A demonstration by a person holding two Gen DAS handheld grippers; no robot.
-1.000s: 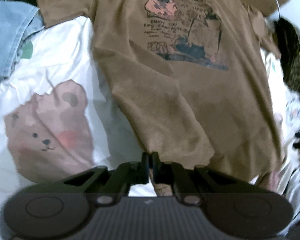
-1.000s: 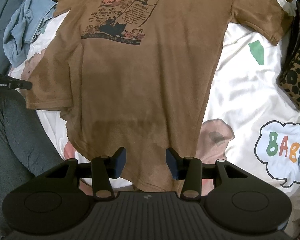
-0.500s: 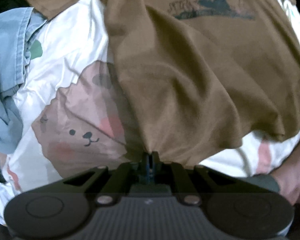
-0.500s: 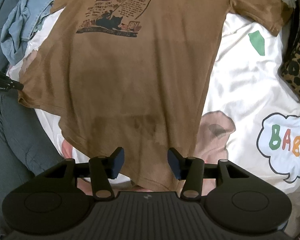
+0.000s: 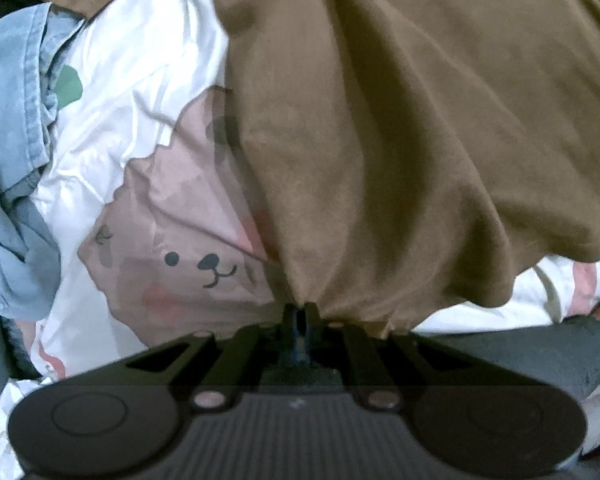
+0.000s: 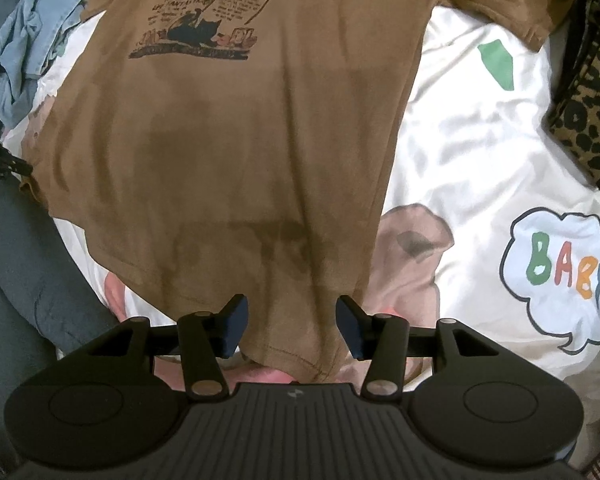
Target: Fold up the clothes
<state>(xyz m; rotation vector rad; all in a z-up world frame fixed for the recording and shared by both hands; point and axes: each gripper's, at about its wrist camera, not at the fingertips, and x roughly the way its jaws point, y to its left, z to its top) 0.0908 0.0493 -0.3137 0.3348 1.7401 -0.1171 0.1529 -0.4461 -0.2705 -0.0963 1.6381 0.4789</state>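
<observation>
A brown T-shirt [image 5: 400, 128] with a dark graphic print lies face up on a white printed bedsheet [image 5: 140, 80]. My left gripper [image 5: 300, 310] is at the shirt's lower left hem corner, close over the sheet. Fabric puckers into its nearly shut fingertips, and its jaws are opening by a thin slit. In the right wrist view the same T-shirt [image 6: 240, 120] spreads away from me. My right gripper [image 6: 290, 318] hangs open above the lower right part of the hem, with cloth beneath the fingers and not pinched.
A light blue denim garment [image 5: 12, 160] is heaped to the left of the shirt. A leopard-print cloth [image 6: 588, 92] lies at the right edge. A person's grey trouser leg [image 6: 24, 272] is at the lower left. The sheet shows a bear print [image 5: 188, 248] and a BABY cloud [image 6: 564, 276].
My left gripper has sunk toward the sheet with the hem corner, so the shirt bunches into folds near it. The right gripper has stayed where it was, still open.
</observation>
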